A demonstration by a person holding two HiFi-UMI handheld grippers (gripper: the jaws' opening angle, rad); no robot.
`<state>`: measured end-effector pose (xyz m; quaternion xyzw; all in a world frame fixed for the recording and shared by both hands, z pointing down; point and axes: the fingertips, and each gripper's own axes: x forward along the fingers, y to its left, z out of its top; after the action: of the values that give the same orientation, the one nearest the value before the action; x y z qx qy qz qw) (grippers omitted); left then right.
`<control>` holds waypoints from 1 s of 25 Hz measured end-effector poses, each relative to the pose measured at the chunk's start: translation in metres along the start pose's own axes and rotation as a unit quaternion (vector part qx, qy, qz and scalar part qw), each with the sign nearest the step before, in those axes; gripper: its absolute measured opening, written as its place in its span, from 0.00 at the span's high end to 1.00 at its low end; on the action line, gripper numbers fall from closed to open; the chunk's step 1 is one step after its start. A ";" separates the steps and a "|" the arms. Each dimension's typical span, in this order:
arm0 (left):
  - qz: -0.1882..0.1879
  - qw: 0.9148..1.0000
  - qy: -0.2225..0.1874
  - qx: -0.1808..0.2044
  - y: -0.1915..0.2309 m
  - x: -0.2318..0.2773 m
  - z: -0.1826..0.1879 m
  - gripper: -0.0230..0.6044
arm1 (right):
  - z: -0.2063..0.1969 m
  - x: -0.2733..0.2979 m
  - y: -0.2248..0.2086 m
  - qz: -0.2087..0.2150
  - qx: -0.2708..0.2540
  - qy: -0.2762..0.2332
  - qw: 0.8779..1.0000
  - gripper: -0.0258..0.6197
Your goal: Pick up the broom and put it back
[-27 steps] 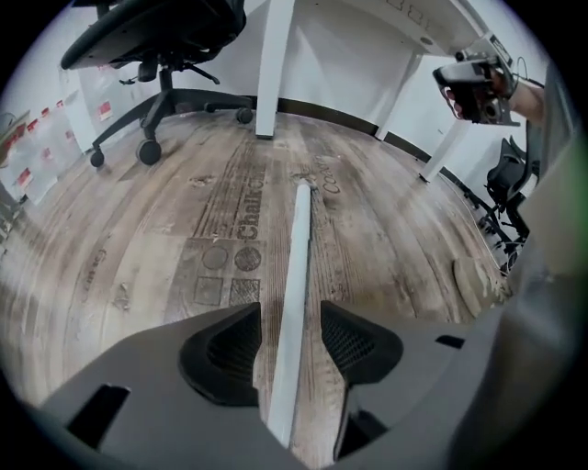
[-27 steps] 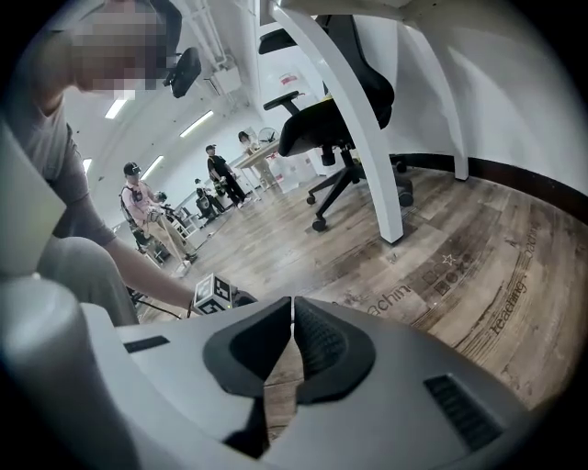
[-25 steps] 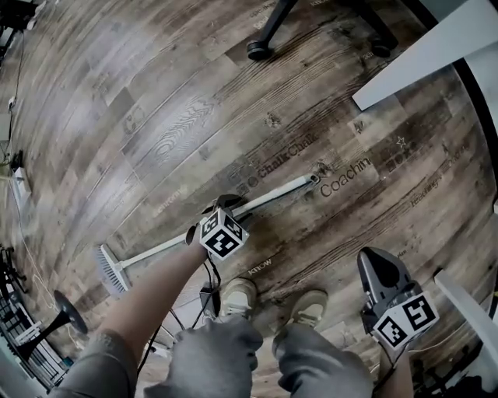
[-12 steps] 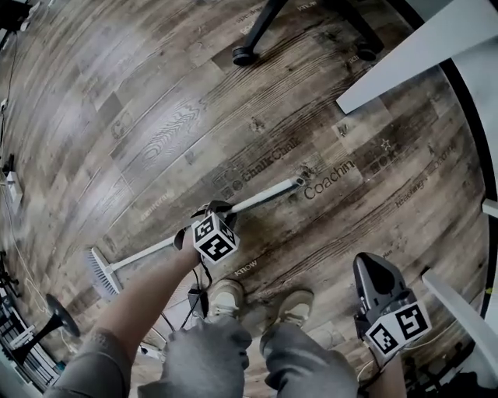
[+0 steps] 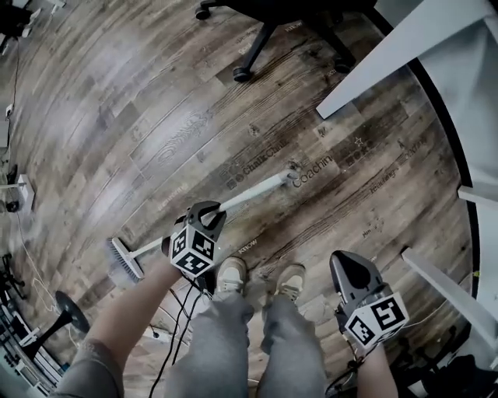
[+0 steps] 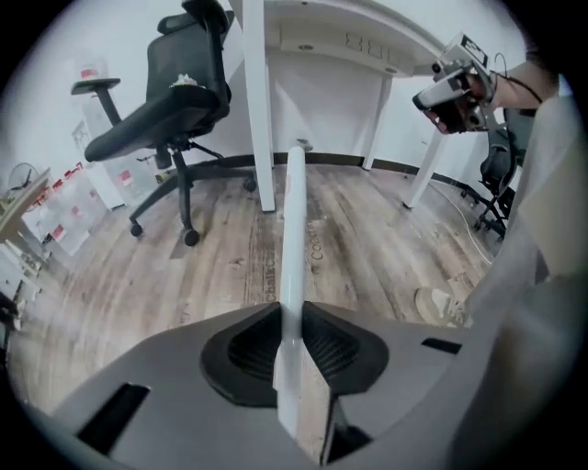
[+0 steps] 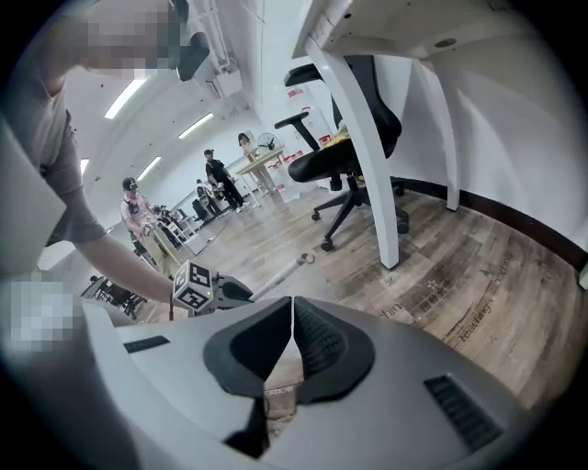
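Left gripper (image 6: 292, 314) clenched on the broom (image 5: 253, 192) handle. Its jaws have just been closing, and the pole sits squeezed between the 2 pads. Right gripper (image 7: 291, 305) clenched too, nothing in it, hangs low at the person's right side. Shoes (image 5: 231, 274) and cables (image 5: 180, 307) just below the left gripper in the head view. Broom runs slanted across that view: brush head lower left, free end of the handle up right over the printed floor (image 5: 156, 101) planks. Grip is on the handle, nearer the brush head than the tip. Can't tell whether the bristles are clear of the floor. Further out: 1 black office chair (image 5: 264, 19) and a white counter (image 5: 405, 43), well apart from the broom.

Handling, my read: light, stiff, not fragile. 1 long thin pole, smooth and round, so likely to twist or slide in the pads if the squeeze is loose. The long free end gives leverage and will probably swing or tip. Best hold looks like near the balance point, toward the brush end, about where it's held. The 2nd gripper could steady the upper handle. Watch the tip near chair and counter legs.
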<state>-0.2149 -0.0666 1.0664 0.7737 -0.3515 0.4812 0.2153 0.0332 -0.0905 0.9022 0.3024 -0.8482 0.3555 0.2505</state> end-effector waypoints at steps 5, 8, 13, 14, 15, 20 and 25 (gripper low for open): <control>0.022 0.999 -0.042 -0.004 0.001 -0.110 0.031 0.83 | 0.037 -0.046 0.052 -0.005 0.022 -0.008 1.000 0.91; 0.019 0.998 -0.058 -0.009 -0.009 -0.168 0.044 0.83 | 0.065 -0.083 0.090 -0.007 0.037 -0.019 0.999 0.91; 0.043 0.995 -0.091 -0.008 -0.014 -0.243 0.064 0.83 | 0.103 -0.131 0.138 -0.010 0.045 -0.037 0.998 0.91; 0.050 0.994 -0.098 -0.009 -0.016 -0.255 0.067 0.83 | 0.106 -0.138 0.143 -0.014 0.044 -0.038 0.998 0.91; 0.056 0.993 -0.105 -0.010 -0.018 -0.269 0.069 0.83 | 0.109 -0.146 0.149 -0.017 0.041 -0.039 0.998 0.91; 0.063 0.990 -0.124 -0.027 -0.021 -0.328 0.087 0.83 | 0.141 -0.192 0.180 -0.030 0.027 -0.057 0.998 0.91; 0.070 0.983 -0.157 -0.060 -0.013 -0.376 0.108 0.83 | 0.176 -0.233 0.213 -0.038 -0.002 -0.080 0.996 0.91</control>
<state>-0.2504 -0.0041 0.6811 0.7989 -0.4624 0.3456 0.1690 0.0106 -0.0247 0.5478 0.3612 -0.8541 0.3191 0.1957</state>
